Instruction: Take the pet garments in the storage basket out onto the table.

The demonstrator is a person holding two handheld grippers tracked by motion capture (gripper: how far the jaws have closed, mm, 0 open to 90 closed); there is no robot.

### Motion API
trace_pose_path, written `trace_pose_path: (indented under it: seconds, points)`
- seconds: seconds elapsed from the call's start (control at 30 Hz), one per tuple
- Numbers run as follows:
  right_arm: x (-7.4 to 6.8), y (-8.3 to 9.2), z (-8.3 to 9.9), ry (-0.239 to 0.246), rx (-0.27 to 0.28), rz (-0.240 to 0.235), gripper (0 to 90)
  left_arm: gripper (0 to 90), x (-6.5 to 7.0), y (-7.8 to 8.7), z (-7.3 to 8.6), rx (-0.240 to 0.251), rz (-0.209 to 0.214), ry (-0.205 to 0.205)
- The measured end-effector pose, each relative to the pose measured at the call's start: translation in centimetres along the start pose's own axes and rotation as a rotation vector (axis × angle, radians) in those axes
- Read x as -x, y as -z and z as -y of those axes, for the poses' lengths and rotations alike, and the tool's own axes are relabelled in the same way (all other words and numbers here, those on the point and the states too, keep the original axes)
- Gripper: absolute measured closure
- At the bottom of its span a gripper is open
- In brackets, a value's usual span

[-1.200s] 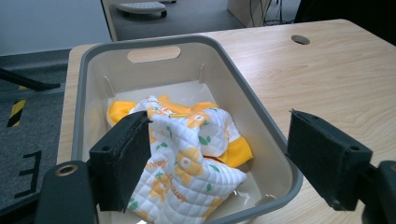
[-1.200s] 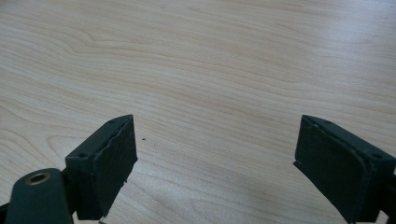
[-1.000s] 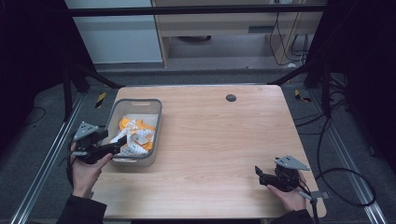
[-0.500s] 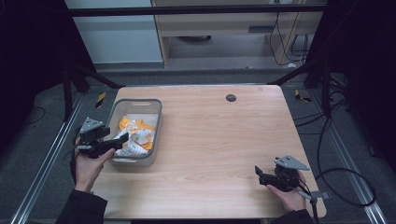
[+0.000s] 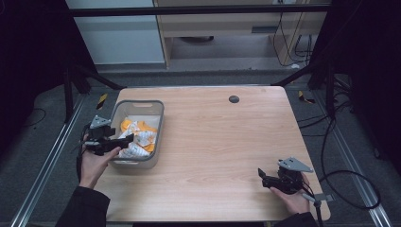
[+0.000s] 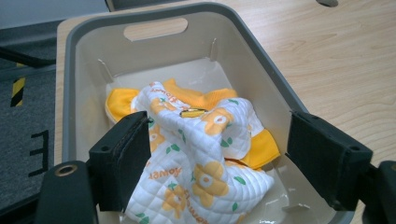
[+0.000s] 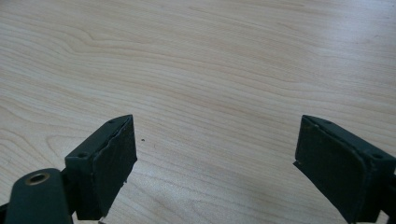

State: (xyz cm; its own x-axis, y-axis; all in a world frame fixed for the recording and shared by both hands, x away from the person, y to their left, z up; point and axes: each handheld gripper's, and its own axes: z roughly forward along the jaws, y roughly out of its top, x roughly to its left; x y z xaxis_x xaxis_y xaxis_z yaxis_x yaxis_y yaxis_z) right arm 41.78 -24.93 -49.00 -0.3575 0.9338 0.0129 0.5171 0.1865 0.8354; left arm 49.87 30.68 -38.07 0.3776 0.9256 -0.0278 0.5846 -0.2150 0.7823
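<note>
The left gripper (image 5: 124, 140) hangs over the near end of the grey bin (image 5: 156, 124) at the left side of the worktop (image 5: 227, 142), with its jaws spread wide and nothing clamped between them. In the left gripper view, the quilted cloth (image 6: 196, 158), white with orange flowers and green leaves, lies bunched in the bin between the two jaws; one jaw sits just against the cloth's edge, though whether it actually touches is hard to tell, and the other stands near the bin's wall, apart from the cloth. The cloth's lower part is cut off by the bottom of that view, and its folds hide most of the orange fabric (image 6: 266, 147) beneath it, which peeps out at the sides and back. A small gold-coloured piece (image 6: 193, 112) lies on top of the cloth; what it is cannot be made out. In the high view the cloth is a small orange and white heap whose pattern is too blurred to read, and the gripper covers its near part. The right gripper (image 5: 263, 176) rests low at the near right corner of the worktop, well apart from the bin, its jaws also wide open and holding nothing; the right gripper view shows bare wood grain between them. A small dark round spot (image 5: 233, 99) sits near the far edge of the worktop.
</note>
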Motion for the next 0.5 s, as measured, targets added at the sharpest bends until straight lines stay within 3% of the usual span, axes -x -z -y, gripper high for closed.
trace_pose_path:
  seconds: [0.5]
  points:
    - [0.1, 0.0, 0.0, -0.007, -0.008, -0.008, 12.9, 21.0, -0.1, -1.8, -0.6, -0.077, 0.010, -0.012]
